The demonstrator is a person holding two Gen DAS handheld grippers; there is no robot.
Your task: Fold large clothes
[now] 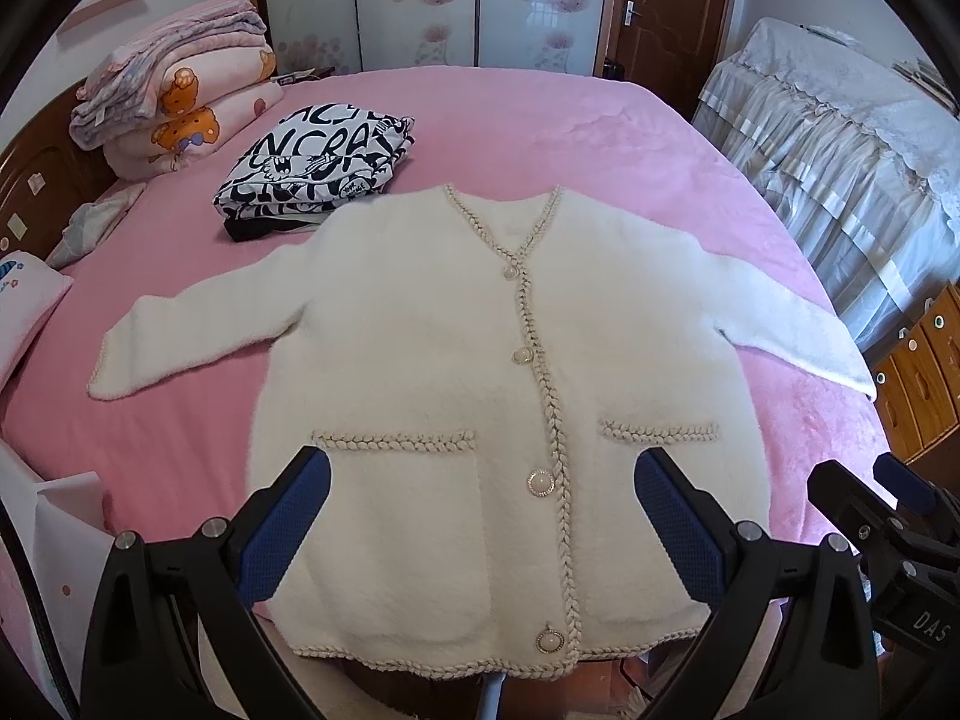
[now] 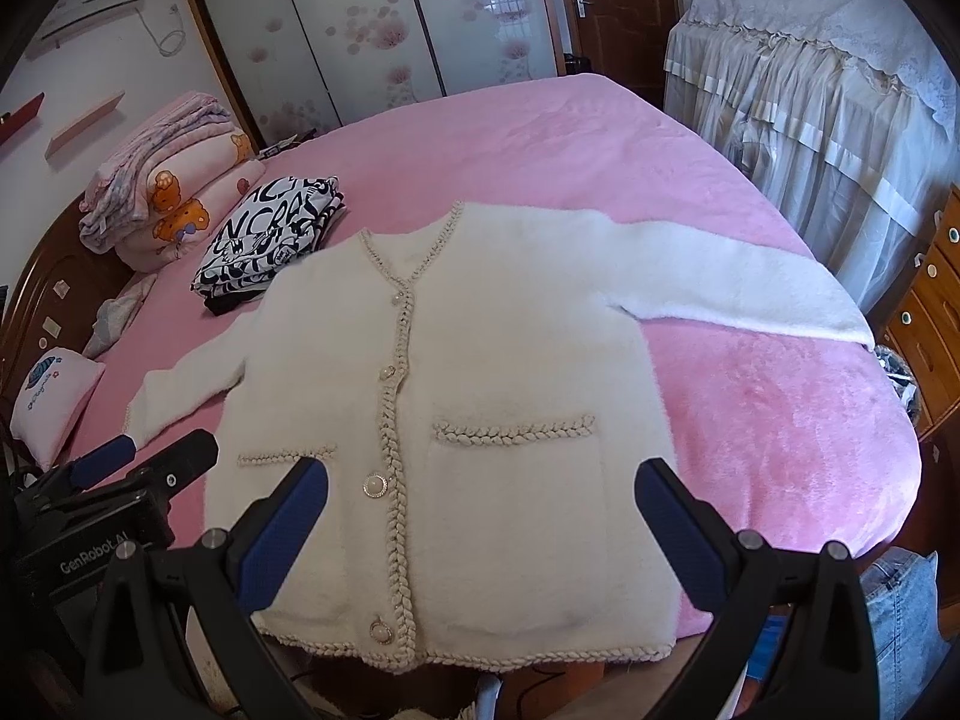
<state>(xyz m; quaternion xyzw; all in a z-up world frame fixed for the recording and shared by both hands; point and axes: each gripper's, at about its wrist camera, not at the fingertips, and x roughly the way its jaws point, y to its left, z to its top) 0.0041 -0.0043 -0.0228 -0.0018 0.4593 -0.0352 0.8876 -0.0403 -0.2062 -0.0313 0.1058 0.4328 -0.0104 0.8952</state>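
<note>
A white fluffy cardigan [image 1: 468, 348] with braided trim and pearl buttons lies flat, front up, on the pink bed [image 1: 540, 132], both sleeves spread out sideways. Its hem hangs at the near bed edge. My left gripper [image 1: 483, 480] hovers open over the lower front, between the two pockets, holding nothing. In the right wrist view the same cardigan [image 2: 480, 360] is seen; my right gripper [image 2: 483, 492] is open above the right pocket [image 2: 516, 480], also empty. The two grippers sit side by side; the left one [image 2: 138, 462] shows at the left edge there.
A folded black-and-white printed garment [image 1: 312, 174] lies just beyond the left shoulder. Stacked pink quilts [image 1: 174, 90] and a small pillow [image 1: 24, 300] sit at the headboard side. A lace-covered piece of furniture [image 1: 840, 138] and wooden drawers [image 1: 918, 372] stand right of the bed.
</note>
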